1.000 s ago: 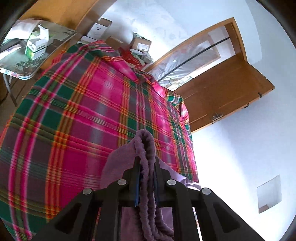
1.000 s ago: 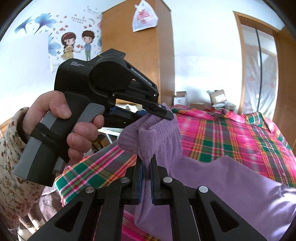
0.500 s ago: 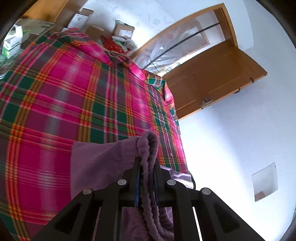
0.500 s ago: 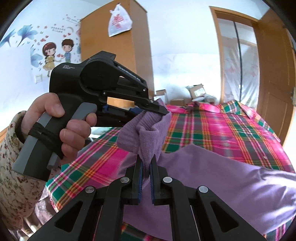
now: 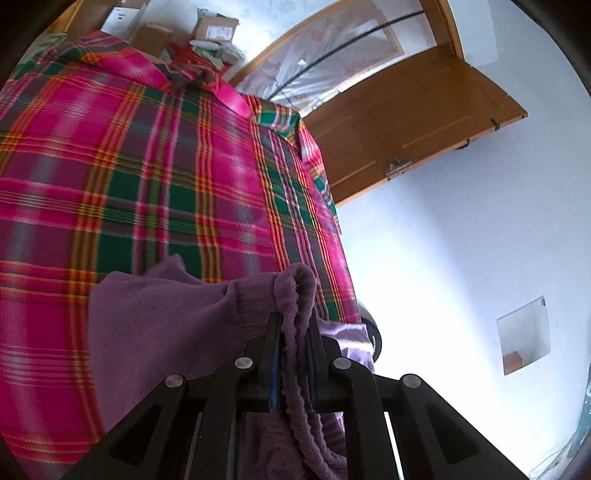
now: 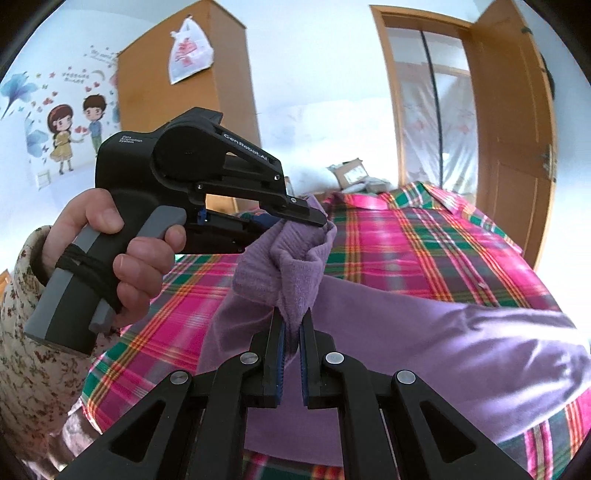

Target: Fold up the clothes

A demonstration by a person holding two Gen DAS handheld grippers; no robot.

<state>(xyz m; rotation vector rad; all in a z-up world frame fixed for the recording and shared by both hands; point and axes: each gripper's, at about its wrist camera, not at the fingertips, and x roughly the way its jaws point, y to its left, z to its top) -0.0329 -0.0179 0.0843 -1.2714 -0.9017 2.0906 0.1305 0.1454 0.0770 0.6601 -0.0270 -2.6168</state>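
Two handheld grippers work on one purple garment, a fleecy knit piece that lies across a pink, green and orange plaid cloth. The plaid cloth covers the whole carrying surface, so what is under it cannot be told. The left gripper, held in the person's left hand with a floral sleeve at the wrist, has its fingers clamped on a bunched fold of the garment. The right gripper has its fingers pressed together on the same raised fold just below. From the left wrist camera the pinched hem runs between the closed fingers. Around the room: one open wooden door, one wooden wardrobe with one white plastic bag hanging on it, one cartoon wall sticker, and several cardboard boxes beyond the far edge of the cloth.
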